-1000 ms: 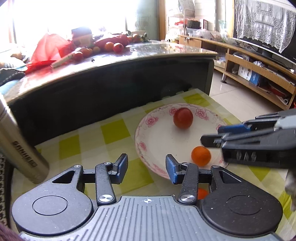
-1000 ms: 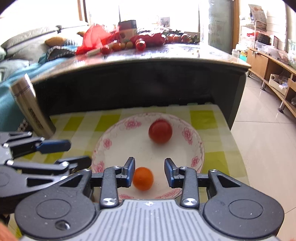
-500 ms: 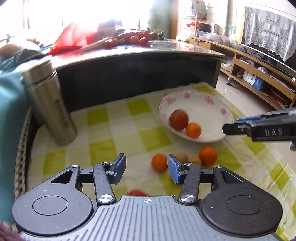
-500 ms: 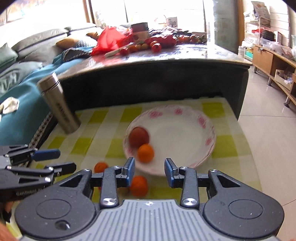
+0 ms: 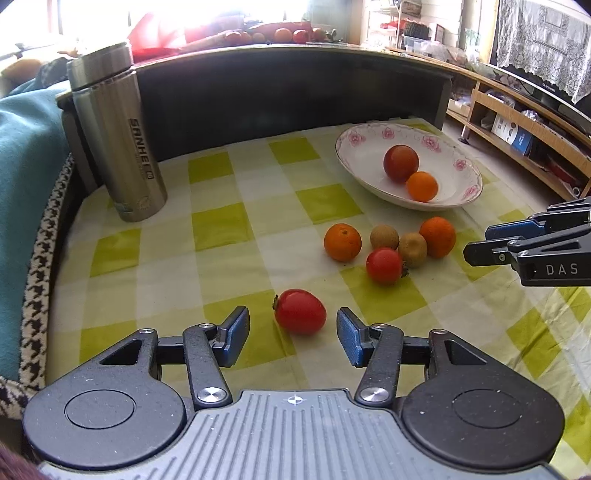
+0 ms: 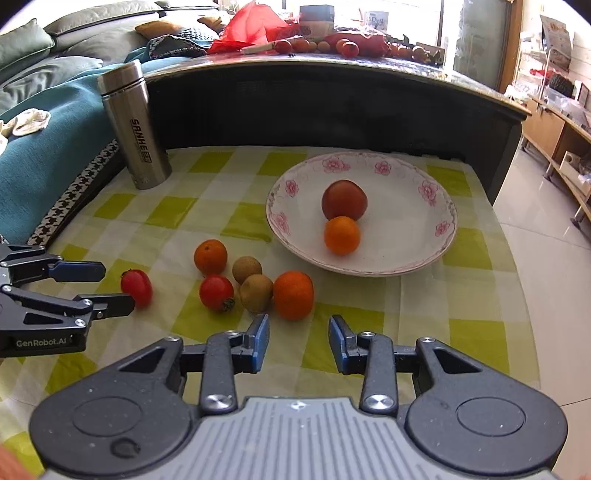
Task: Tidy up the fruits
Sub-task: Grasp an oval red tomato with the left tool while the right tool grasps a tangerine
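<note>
A white floral plate [image 5: 469, 173] [image 6: 436, 236] holds a dark red tomato [image 5: 400, 163] [image 6: 344, 199] and a small orange [image 5: 422, 186] [image 6: 342, 235]. On the checked cloth lie several loose fruits: two oranges [image 5: 342, 242] [image 5: 437, 236], two brown kiwis [image 5: 384, 236] [image 5: 412, 249], a round tomato [image 5: 384, 265] [image 6: 217, 292] and an oblong tomato [image 5: 300, 312] [image 6: 136, 287]. My left gripper [image 5: 293, 339] [image 6: 110, 286] is open, the oblong tomato just ahead between its tips. My right gripper [image 6: 298, 341] [image 5: 480, 243] is open, just behind an orange [image 6: 293, 294].
A steel flask [image 5: 114, 136] [image 6: 135, 125] stands at the cloth's far left. A dark cabinet wall [image 6: 332, 107] rises behind, with more fruit and a red bag [image 6: 255, 26] on top. A teal blanket [image 6: 44, 140] lies left. The cloth's right edge drops to tiled floor [image 6: 546, 277].
Both grippers have pulled back from the plate toward the near side of the cloth. The orange now rests against the tomato in the plate. The loose fruits have come into view.
</note>
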A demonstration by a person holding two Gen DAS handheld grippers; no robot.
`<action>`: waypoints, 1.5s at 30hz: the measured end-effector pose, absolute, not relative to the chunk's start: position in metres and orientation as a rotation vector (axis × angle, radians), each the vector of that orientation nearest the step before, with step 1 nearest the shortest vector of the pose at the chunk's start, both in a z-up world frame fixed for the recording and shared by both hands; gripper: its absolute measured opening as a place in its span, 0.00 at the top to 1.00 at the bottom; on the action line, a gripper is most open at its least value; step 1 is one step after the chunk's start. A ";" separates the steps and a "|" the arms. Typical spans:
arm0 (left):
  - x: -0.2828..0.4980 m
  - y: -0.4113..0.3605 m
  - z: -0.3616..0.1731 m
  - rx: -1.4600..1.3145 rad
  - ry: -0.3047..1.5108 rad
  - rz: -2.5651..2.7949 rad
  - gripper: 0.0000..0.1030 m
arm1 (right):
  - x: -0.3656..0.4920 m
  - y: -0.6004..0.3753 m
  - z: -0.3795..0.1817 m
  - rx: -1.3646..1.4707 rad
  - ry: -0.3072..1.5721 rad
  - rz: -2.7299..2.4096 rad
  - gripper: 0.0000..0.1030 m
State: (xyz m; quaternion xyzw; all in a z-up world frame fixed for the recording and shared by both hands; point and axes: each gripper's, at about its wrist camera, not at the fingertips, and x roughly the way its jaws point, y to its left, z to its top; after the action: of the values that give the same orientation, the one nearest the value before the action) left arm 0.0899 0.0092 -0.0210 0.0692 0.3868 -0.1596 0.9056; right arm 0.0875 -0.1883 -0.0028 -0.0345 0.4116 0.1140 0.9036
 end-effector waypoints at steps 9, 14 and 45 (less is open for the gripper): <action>0.099 0.002 -0.036 0.143 0.812 -0.354 0.40 | 0.103 -0.190 -0.013 -0.048 0.846 0.240 0.60; 0.099 0.003 -0.036 0.153 0.804 -0.346 0.38 | 0.115 -0.184 -0.024 -0.049 0.863 0.255 0.60; 0.048 -0.027 -0.031 0.218 0.790 -0.499 0.59 | 0.040 -0.188 -0.021 -0.089 0.942 0.260 0.67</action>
State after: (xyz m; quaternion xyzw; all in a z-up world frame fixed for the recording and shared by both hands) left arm 0.0484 -0.0274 -0.0308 0.1049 0.3798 -0.2401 0.8872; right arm 0.0400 -0.1882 -0.0213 -0.0429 0.4522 0.1247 0.8821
